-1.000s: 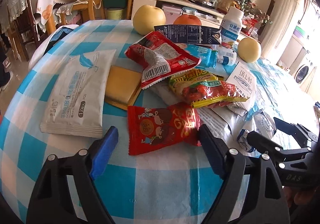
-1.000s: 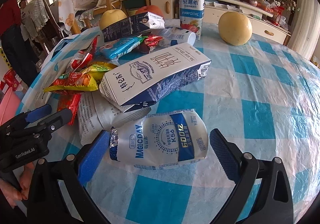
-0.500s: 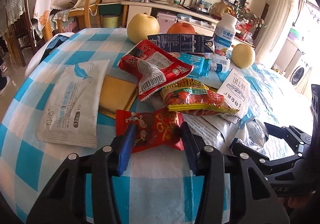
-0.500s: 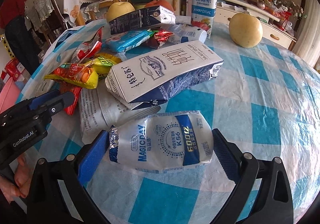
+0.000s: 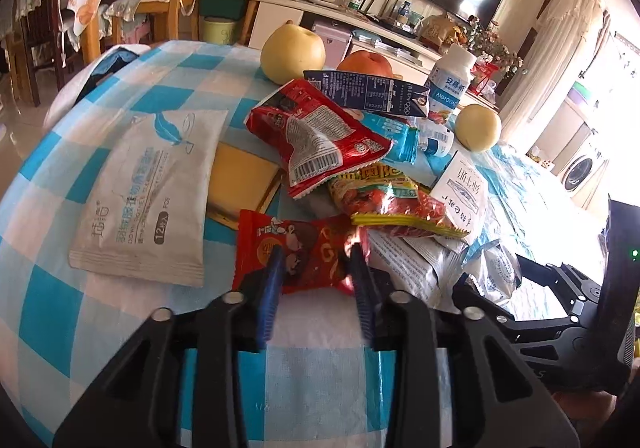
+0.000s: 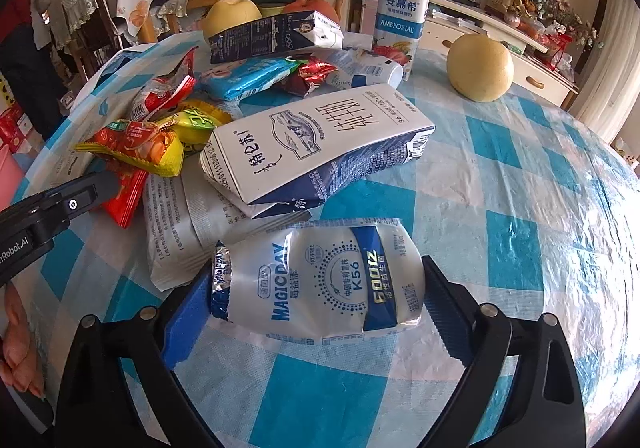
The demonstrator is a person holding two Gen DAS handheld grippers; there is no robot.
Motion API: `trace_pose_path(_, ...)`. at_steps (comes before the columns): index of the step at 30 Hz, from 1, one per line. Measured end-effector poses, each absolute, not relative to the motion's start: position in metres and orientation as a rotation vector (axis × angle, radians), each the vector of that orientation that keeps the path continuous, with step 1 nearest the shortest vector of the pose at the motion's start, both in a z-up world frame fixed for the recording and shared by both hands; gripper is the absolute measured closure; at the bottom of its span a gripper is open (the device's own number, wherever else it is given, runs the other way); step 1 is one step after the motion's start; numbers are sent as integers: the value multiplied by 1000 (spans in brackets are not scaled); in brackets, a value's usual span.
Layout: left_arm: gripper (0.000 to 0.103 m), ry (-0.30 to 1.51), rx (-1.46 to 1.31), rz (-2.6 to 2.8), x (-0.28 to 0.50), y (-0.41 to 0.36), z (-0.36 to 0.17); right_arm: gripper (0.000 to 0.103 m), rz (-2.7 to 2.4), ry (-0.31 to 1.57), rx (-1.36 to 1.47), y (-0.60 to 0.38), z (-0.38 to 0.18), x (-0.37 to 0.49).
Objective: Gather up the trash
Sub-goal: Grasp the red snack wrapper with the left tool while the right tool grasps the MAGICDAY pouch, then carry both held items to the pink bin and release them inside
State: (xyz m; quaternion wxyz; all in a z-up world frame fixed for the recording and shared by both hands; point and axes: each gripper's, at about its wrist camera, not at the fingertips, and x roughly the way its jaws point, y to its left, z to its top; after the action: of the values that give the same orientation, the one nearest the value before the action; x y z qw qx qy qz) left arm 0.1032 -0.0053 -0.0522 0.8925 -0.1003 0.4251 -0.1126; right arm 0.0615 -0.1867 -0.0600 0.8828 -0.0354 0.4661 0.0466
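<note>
- Closed in since a second ago: the left hand-held gripper (image 5: 316, 268), then spread wide around the red snack wrapper (image 5: 296, 254), now has its blue pads (image 5: 274, 268) pinched on that wrapper's near edge, jaws narrow.
- That red wrapper lies on the checked table (image 5: 100, 168), bunched up between the pads, with a white wipes packet (image 5: 148, 192) just beside it to the left and a yellow-and-red snack bag (image 5: 396, 200) just behind it.
- Over on the other side, the right hand-held gripper (image 6: 316, 308) is closing from a wide stance, and the white MAGICDAY pouch (image 6: 316, 280) lies flat on the table right between its jaws.
- Left pad is touching the pouch's crimped silver end; the right pad sits at the other end, and I cannot tell if it is pressing.
- Just behind that pouch lies a white milk carton (image 6: 320, 140) on its side, resting on a grey printed packet (image 6: 176, 232).
- Further back, a yellow pear (image 6: 480, 68) sits well apart from the pile.
</note>
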Motion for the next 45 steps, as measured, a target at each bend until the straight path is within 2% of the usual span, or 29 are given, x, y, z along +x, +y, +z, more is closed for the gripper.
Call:
trace_pose_path(1, 41, 888, -210, -219, 103, -3, -53, 9, 95, 965, -78, -186, -59, 60)
trace_pose_path(2, 35, 889, -215, -208, 102, -2, -54, 9, 92, 959, -81, -186, -57, 59)
trace_pose_path(4, 30, 891, -219, -196, 103, 0, -55, 9, 90, 946, -80, -186, -54, 58)
trace_pose_path(5, 23, 894, -210, -186, 104, 0, -56, 9, 90, 944, -77, -187, -53, 58)
trace_pose_path(9, 20, 889, -133, -147, 107, -9, -62, 9, 95, 942, -58, -190, -50, 59)
trace_pose_path(11, 16, 893, -88, -140, 108, -16, -65, 9, 104, 937, -50, -191, -49, 59)
trace_pose_path(15, 15, 911, -8, -125, 110, -29, -67, 9, 123, 938, -37, -192, -47, 59)
trace_pose_path(17, 20, 912, 16, -138, 109, -34, -67, 9, 129, 936, -36, -191, -47, 58)
trace_pose_path(18, 25, 907, 21, -143, 107, -35, -66, 9, 131, 934, -37, -191, -46, 58)
trace_pose_path(19, 35, 902, 33, -130, 106, -36, -65, 9, 132, 932, -37, -191, -46, 58)
trace_pose_path(24, 47, 885, 1, -141, 105, -29, -61, 9, 131, 918, -29, -193, -42, 55)
trace_pose_path(25, 58, 878, -4, -154, 103, -28, -59, 9, 133, 913, -28, -193, -41, 54)
trace_pose_path(26, 63, 871, -9, -169, 102, -28, -57, 9, 137, 909, -26, -193, -40, 53)
trace_pose_path(34, 73, 862, -128, -210, 95, -6, -47, 9, 155, 868, -45, -183, -30, 40)
trace_pose_path(45, 78, 823, -297, -221, 80, 40, -28, 9, 221, 816, 11, -161, -12, 24)
